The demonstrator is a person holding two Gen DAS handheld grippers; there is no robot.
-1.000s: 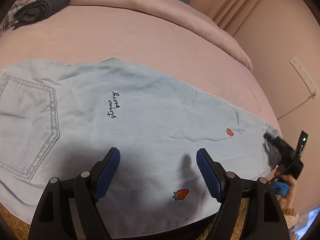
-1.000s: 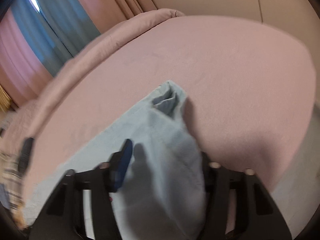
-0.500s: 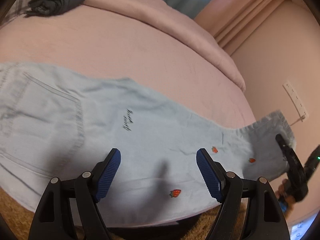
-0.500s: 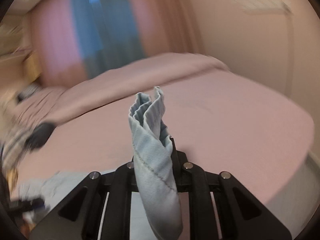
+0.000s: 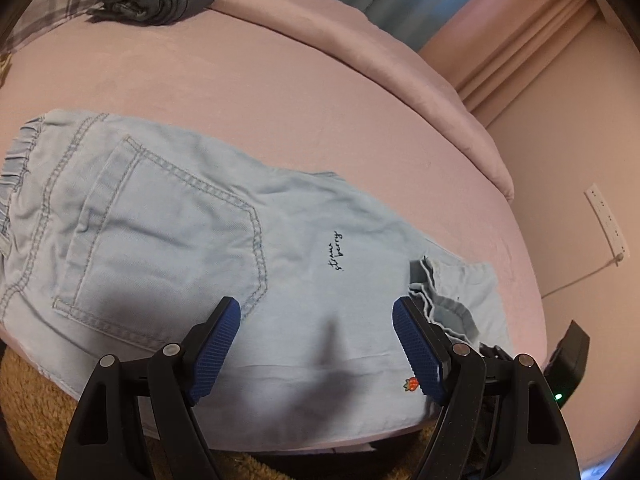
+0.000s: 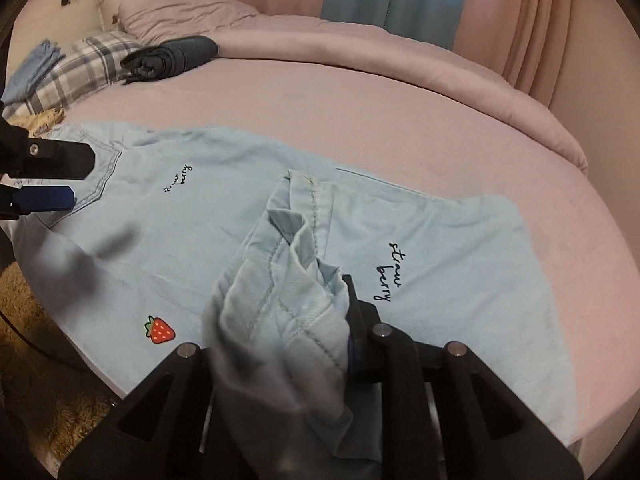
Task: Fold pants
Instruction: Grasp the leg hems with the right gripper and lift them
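Observation:
Light blue pants (image 5: 200, 240) with a back pocket and an elastic waistband lie flat across the pink bed (image 5: 280, 100). Above their near edge my left gripper (image 5: 316, 344) hovers open, with only flat cloth below it. The leg hems (image 5: 448, 292) are doubled back onto the upper legs. In the right wrist view my right gripper (image 6: 280, 320) has the bunched leg hems (image 6: 288, 280) between its jaws, which are opening a little; the cloth still sits in the pads. The left gripper (image 6: 80, 180) shows at that view's left edge.
A folded dark garment (image 6: 172, 56) and a plaid pillow (image 6: 80, 68) lie at the far left of the bed. A rolled pink duvet (image 6: 360, 40) runs along its far side. A brown shaggy rug (image 6: 40, 340) covers the floor below the near edge. A socket strip (image 5: 606, 220) is on the wall.
My right gripper has swung the leg hems from the bed's right end over onto the upper pants, rolling as it went. The left gripper drifted toward the waistband side, still open.

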